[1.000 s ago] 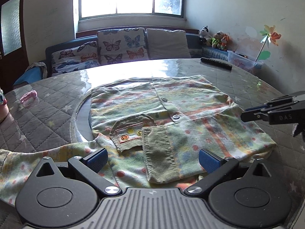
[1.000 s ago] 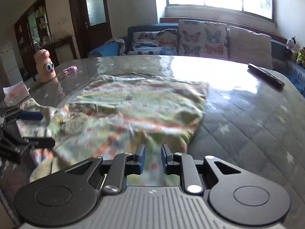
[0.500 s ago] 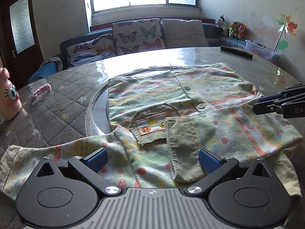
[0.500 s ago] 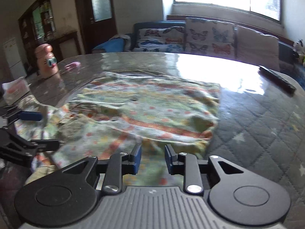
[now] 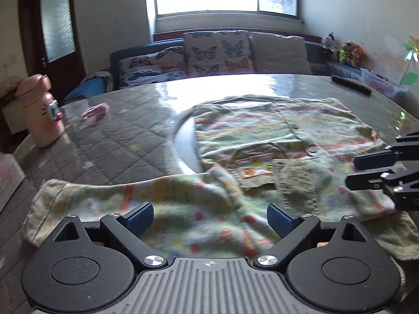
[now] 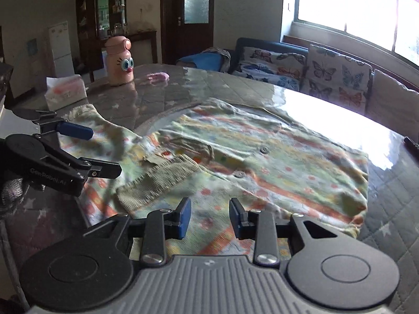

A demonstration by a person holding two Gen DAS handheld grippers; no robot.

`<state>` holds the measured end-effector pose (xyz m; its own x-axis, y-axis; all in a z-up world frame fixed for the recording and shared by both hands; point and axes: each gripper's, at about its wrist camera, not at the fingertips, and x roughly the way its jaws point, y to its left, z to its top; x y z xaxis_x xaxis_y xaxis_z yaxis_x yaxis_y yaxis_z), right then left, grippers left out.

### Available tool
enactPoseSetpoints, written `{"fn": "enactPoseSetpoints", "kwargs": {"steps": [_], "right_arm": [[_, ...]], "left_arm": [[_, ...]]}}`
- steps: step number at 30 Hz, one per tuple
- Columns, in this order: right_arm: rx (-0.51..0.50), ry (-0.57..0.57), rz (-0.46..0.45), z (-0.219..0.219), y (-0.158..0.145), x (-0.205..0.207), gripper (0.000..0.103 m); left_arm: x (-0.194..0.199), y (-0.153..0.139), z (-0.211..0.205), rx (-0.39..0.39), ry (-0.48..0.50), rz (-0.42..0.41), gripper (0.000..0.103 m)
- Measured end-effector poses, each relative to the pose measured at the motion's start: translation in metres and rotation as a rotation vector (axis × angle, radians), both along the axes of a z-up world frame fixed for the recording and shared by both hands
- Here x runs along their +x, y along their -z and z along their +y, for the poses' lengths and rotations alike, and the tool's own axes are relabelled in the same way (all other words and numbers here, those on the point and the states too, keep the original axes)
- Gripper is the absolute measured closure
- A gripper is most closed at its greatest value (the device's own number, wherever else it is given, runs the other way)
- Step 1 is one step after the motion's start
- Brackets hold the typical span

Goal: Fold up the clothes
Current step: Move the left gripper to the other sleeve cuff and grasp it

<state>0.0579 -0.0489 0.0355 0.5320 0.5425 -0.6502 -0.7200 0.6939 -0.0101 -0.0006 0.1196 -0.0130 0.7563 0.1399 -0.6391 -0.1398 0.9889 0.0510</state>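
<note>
Left wrist view: patterned cardigan [image 5: 262,141] spread flat on the quilted table [image 5: 110,141].
Left claw [image 5: 209,218] gapes wide above one sleeve; right claw [image 6: 209,217] parted, pinching nothing, over the hem.

My left tongs [image 5: 209,216] and right tongs [image 6: 208,217] look alike: matte black arms on round black discs, blue ribbed pads [image 5: 280,219] at the tips, silver screws [image 6: 264,257] at the pivots, and a grey ridged plate between. White "GenRobot.AI" lettering marks my left arm.
</note>
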Motion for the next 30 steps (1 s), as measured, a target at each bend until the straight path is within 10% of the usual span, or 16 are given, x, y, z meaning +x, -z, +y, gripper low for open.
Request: {"fn": "enactPoseSetpoints", "kwargs": {"steps": [19,30], "right_arm": [[-0.004,-0.038,0.033,0.012,0.006,-0.003,0.066],[0.007,-0.037,0.036,0.012,0.003,-0.007,0.066]], "left_arm": [[-0.051,-0.002,0.137,-0.007,-0.574,-0.024,0.035],[-0.046,0.006,0.160,-0.078,-0.623,0.000,0.057]]}}
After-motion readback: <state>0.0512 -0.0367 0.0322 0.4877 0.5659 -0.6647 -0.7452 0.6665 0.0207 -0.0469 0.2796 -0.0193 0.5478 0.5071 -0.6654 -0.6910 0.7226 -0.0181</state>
